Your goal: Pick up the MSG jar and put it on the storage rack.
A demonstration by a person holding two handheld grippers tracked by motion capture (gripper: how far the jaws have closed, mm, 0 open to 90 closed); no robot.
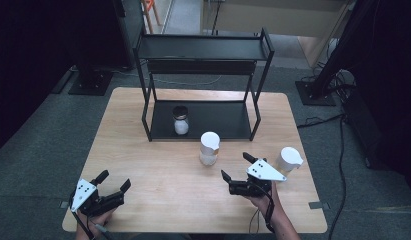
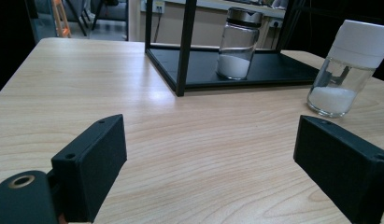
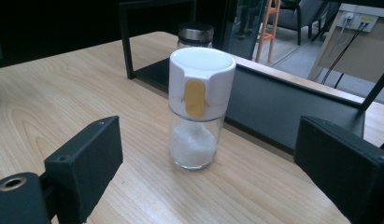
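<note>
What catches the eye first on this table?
A black rack stands at the table's far side, with a dark-lidded jar of white powder on its lower shelf. Just in front stands a white-capped shaker, and the right gripper, jaws open, points toward it.

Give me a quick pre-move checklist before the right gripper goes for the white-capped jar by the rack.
1. Right gripper open: ok, jaws wide apart in its own view.
2. Jar lined up between the jaws: ok, it stands near the middle of the right gripper view.
3. Jar upright, cap on: ok.
4. Path to jar free: ok, bare table between them.
5. Room around jar: ok, the rack edge is just behind it but apart; the second white jar stands off to the right.
6. Left gripper out of the way: ok, open, near the table's front left.
</note>
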